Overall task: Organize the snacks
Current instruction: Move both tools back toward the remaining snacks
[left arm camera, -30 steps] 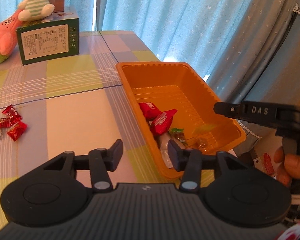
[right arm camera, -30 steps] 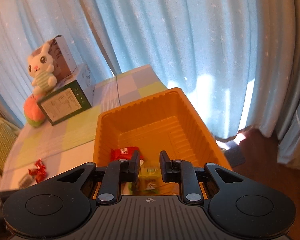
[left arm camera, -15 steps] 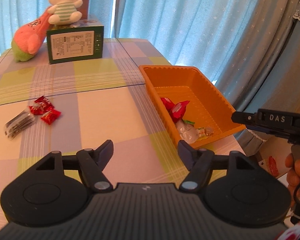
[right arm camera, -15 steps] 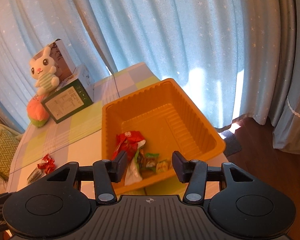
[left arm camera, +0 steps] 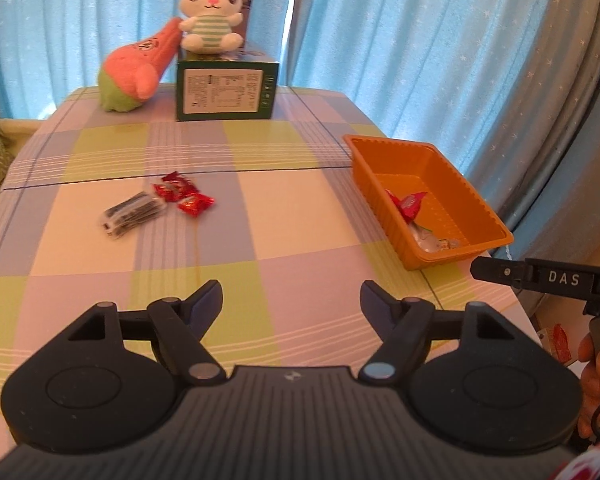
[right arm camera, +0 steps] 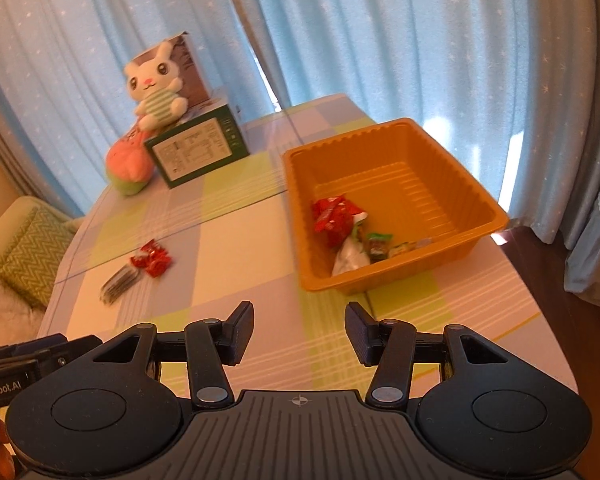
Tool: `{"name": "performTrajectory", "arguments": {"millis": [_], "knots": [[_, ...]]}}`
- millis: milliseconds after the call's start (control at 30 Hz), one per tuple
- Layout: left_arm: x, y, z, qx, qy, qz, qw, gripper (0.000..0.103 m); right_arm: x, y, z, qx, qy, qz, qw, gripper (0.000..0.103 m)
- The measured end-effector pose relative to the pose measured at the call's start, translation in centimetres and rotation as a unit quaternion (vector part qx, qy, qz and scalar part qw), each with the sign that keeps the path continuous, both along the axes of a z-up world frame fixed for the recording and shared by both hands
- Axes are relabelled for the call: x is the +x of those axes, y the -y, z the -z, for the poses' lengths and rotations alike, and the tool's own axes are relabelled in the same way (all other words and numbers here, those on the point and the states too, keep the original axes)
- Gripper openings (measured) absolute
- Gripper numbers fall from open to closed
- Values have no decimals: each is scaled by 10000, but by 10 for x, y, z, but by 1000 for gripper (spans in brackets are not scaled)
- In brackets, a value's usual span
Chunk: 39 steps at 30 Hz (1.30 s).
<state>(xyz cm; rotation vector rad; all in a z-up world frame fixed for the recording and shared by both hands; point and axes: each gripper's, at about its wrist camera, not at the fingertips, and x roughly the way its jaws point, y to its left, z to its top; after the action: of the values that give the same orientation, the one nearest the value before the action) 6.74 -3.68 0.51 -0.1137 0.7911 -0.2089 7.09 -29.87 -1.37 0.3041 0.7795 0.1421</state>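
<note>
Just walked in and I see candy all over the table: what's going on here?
A person is sorting snacks with a handheld gripper in each hand. Several wrapped snacks already lie in the orange tray. A few red candies and a dark packet are left on the table, not yet collected. Both grippers hover over the table's near edge with nothing between their fingers: the left gripper is opening, and the right gripper is open.

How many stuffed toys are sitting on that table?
2. A white plush rabbit in a green striped shirt sits on top of the dark green cardboard box; a pink and green plush toy leans beside that box, on the checked table.
</note>
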Motion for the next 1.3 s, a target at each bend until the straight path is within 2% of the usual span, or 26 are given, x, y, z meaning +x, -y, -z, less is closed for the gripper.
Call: {"name": "performTrajectory", "arguments": {"millis": [333, 833, 1000, 1300], "knots": [[-14, -45, -2, 61, -9, -419, 9991, 76, -4, -42, -1, -113, 5, -417, 9991, 52], [-11, -72, 3, 59, -34, -625, 9980, 78, 6, -69, 3, -207, -47, -660, 9976, 52], [2, -86, 2, 66, -41, -610, 9981, 78, 16, -83, 5, -217, -30, -768, 9968, 52], [47, -112, 6, 313, 57, -488, 9983, 78, 52, -122, 17, -245, 13, -1002, 9947, 52]]}}
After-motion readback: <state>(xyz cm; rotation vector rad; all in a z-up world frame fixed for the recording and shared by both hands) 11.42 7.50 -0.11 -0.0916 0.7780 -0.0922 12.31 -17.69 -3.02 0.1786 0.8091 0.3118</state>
